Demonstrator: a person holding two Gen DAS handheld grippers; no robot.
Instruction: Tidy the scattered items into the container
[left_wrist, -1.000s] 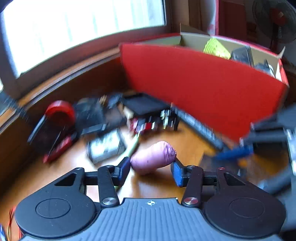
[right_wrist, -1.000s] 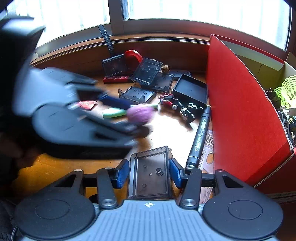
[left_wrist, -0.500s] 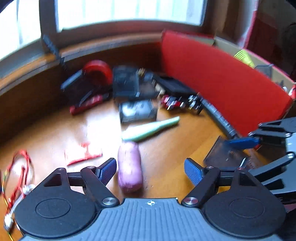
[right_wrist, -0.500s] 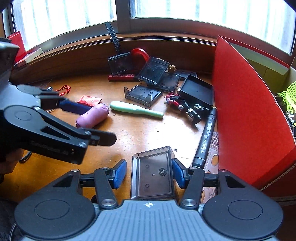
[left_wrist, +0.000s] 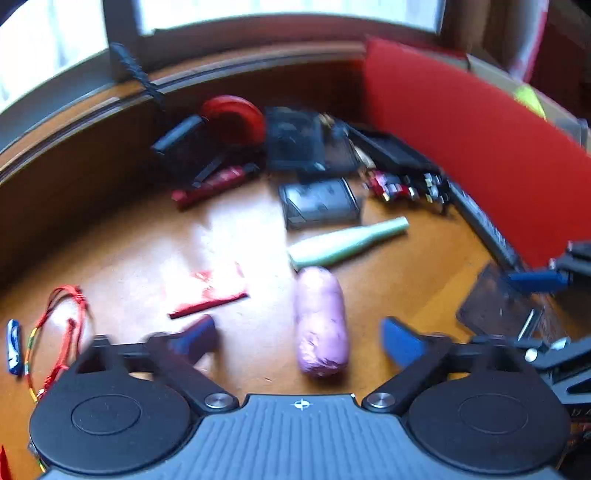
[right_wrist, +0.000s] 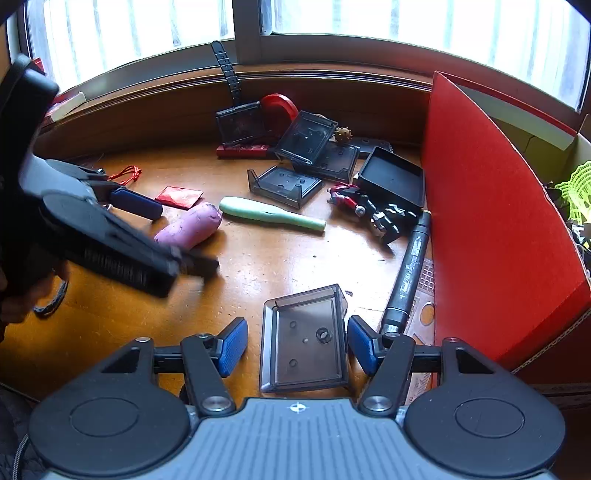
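Wooden table (right_wrist: 295, 266): scattered cases, pink roll (left_wrist: 321, 321), red box (right_wrist: 498, 221).

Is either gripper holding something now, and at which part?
Nothing is held. The purple roll and the smoky tray lie between the jaws, untouched.

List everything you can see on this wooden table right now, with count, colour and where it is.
Purple sweet-potato-shaped toy: one, purple, left-centre, between the left jaws.
Mint-green tapered stick: one, pale green, centre.
Smoky clear plastic tray: one, grey, near edge, between the right jaws.
Black marker pen: one, black, beside the box.
Red-sided cardboard box: one, red, right.
Red-and-black robot toy: one, centre-right.
Left gripper: jaws closing, not touching the toy.
Right gripper: jaws opening, off the tray.
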